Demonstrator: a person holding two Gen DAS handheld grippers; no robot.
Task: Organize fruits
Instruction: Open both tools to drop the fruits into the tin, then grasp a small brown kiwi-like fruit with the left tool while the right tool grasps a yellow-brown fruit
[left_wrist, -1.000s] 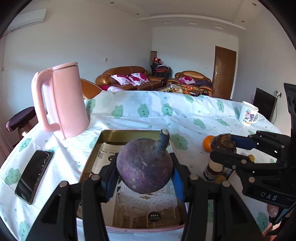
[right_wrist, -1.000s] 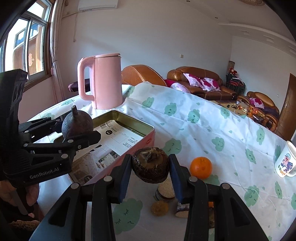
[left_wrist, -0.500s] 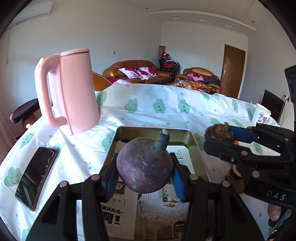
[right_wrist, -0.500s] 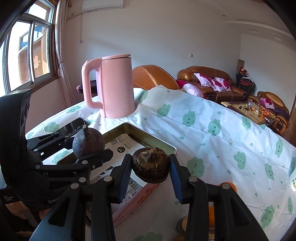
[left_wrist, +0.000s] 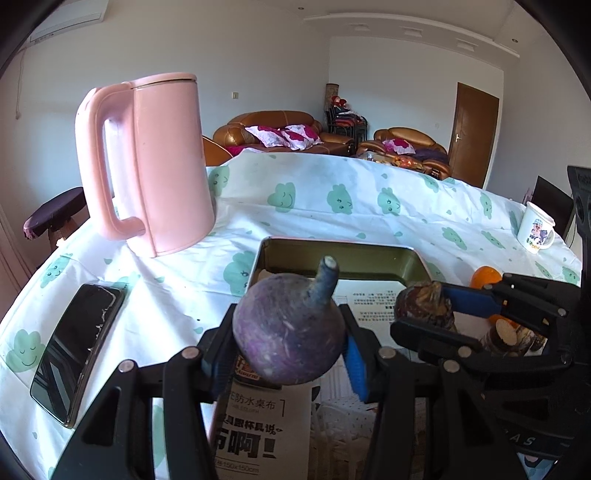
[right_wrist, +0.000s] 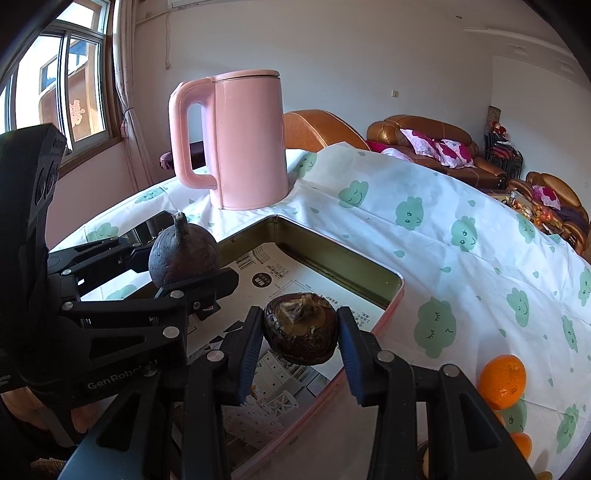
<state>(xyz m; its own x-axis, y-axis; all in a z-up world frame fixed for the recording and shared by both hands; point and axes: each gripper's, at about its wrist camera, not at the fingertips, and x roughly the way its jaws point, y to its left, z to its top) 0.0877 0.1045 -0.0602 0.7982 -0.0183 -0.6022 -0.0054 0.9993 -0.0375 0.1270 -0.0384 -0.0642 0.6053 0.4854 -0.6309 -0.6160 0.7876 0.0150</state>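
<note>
Left wrist view has the left tongs (left_wrist: 290, 341) clamped on a round purple fruit (left_wrist: 288, 332), stem up, held over the near end of the tin (left_wrist: 340, 254). Right wrist view has the right tongs (right_wrist: 300, 334) clamped on a dark brown fruit (right_wrist: 300, 332), its dried top facing the camera, also over the tin and near its right rim. Both tongs stand side by side above the tin, apart from each other. Printed paper (right_wrist: 280, 277) lines the tin's floor. Behind the tin, toward the worktop's far left corner, stands a pink kettle (left_wrist: 155, 162), handle to the left. A phone (left_wrist: 74, 350) lies flat by the worktop's left edge. Right of the tin an orange (right_wrist: 503, 380) rests on the cloud-print cloth (right_wrist: 443, 221), with a second orange (right_wrist: 521, 445) partly seen just nearer. A mug (left_wrist: 535, 230) stands near the worktop's far right edge. Cut brown pieces (left_wrist: 511, 334) lie behind the right tongs in the left wrist view.
</note>
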